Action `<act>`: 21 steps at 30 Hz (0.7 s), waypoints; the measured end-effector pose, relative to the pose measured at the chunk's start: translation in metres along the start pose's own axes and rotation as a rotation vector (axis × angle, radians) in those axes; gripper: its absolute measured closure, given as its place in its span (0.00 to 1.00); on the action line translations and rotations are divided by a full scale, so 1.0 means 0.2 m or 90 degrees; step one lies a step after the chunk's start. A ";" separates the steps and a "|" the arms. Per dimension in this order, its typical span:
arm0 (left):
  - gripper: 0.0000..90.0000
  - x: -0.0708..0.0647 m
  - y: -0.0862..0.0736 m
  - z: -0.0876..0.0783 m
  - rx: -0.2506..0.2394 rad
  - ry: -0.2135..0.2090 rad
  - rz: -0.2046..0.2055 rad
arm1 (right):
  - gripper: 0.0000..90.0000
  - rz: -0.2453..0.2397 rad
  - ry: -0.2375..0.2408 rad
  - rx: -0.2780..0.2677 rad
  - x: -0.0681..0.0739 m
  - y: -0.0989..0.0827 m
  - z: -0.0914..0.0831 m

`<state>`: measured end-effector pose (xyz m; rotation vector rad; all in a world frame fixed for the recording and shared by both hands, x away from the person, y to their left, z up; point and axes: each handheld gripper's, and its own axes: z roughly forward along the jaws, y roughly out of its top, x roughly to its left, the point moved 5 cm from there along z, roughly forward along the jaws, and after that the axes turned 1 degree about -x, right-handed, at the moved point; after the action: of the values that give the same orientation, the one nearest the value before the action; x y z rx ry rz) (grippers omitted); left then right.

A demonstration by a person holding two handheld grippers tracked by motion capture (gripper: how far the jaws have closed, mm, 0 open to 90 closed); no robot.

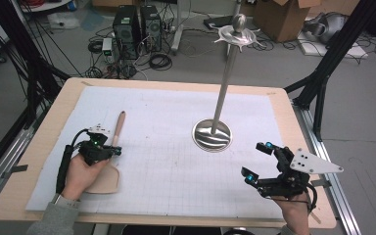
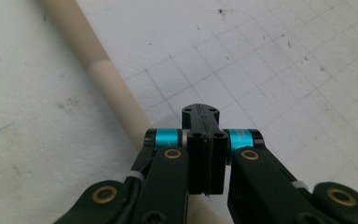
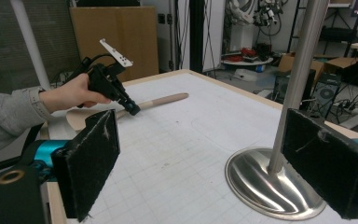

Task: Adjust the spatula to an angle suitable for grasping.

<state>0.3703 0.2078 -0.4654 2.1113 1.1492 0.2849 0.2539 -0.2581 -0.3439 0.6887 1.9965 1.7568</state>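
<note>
Your left hand-held gripper, jaws pressed together, seemingly touches the wooden spatula lying on the tabletop; your right hand-held gripper hovers spread near the steel stand.

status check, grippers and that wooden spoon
Left gripper shut, over the wooden spoon handle, not gripping it. Right gripper open, empty. Spoon flat on the mat. Metal stand off to the side.
</note>
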 end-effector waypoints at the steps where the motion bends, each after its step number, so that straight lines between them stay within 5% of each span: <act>1: 0.99 0.00 0.00 0.00 0.000 0.002 0.001 | 0.12 0.004 0.001 0.003 0.00 0.00 0.00; 21: 1.00 -0.03 -0.03 -0.02 0.032 0.061 0.055 | 0.12 0.006 0.008 0.014 0.01 -0.01 0.01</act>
<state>0.3608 0.2079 -0.4657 2.2166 1.1320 0.4051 0.2539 -0.2563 -0.3462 0.6972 2.0276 1.7517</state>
